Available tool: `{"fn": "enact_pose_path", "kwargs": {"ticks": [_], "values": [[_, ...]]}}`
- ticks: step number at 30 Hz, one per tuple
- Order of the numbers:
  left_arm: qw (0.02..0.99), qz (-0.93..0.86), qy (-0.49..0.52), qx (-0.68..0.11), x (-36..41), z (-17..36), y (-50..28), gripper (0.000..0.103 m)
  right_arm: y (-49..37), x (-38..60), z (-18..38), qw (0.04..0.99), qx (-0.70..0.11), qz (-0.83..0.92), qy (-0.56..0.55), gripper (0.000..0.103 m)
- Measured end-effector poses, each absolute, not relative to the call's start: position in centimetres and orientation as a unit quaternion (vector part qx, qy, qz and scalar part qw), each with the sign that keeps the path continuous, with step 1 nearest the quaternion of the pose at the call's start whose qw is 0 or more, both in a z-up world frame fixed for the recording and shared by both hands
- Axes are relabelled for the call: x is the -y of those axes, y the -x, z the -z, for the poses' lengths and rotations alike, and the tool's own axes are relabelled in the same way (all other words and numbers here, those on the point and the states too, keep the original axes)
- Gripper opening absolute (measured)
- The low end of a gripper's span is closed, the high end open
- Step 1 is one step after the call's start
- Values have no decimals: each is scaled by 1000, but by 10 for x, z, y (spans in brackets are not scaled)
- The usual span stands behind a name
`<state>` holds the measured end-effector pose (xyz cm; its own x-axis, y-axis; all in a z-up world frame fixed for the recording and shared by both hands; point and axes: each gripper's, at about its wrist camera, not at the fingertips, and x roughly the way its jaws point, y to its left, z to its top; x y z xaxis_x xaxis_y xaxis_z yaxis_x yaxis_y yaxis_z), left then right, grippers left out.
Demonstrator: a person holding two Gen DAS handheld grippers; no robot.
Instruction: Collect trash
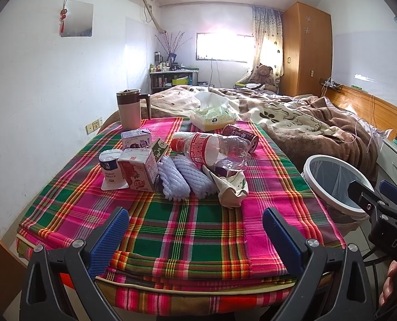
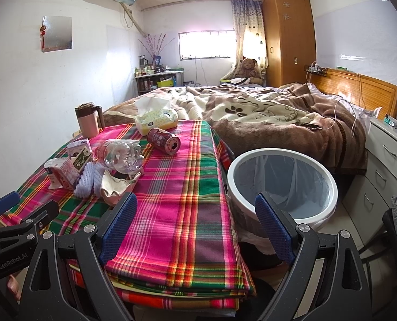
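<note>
1. Step: start of pickup, by the look of it. All trash is on the plaid cloth (image 1: 187,230); the bin (image 2: 281,184) looks empty, liner only.
2. L gripper (image 1: 195,230): jaws spread wide, nothing between them. Low over the near edge of the cloth, pointing straight at the pile, level, clear of every item.
3. R gripper (image 2: 195,227): also released and empty. Straddles the cloth's right edge, left finger over the cloth, right finger (image 2: 273,230) over the bin's near rim. It shows at far right in the L view, beside the bin.
4. Fingertips of a hand (image 1: 389,281) show behind the R gripper handle; rest of the person is out of view.
5. Nearest trash: crumpled paper cup (image 1: 231,187), then two white foam nets (image 1: 183,179), touching each other.
6. Left of them: red carton (image 1: 139,171) and yogurt cup (image 1: 110,168), side by side; green carton (image 1: 159,147) and purple carton (image 1: 136,139) behind.
7. Mid: clear bottle (image 1: 211,147) lying on its side, resting on the foam/cup pile. Red can (image 1: 241,136) on its side behind it.
8. Far: tissue pack (image 1: 213,117) and mug (image 1: 130,109). Prob not trash, judgement only.
9. Next: L moves fwd and down onto the paper cup or a foam net, closes, carries right to the bin. Foam and cup squash easily, so a light grip. Risk: the bottle rolls if the pile under it is pulled.
</note>
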<state>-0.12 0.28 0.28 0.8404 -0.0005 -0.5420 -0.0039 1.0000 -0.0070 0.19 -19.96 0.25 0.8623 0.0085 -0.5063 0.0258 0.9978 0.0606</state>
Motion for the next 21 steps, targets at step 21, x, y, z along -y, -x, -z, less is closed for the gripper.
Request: {"fn": "enact_pose_path", "kwargs": {"ticks": [21], "values": [[959, 0, 5, -284, -4, -7, 1, 101, -2, 199, -3, 964, -265, 5, -32, 91]]}}
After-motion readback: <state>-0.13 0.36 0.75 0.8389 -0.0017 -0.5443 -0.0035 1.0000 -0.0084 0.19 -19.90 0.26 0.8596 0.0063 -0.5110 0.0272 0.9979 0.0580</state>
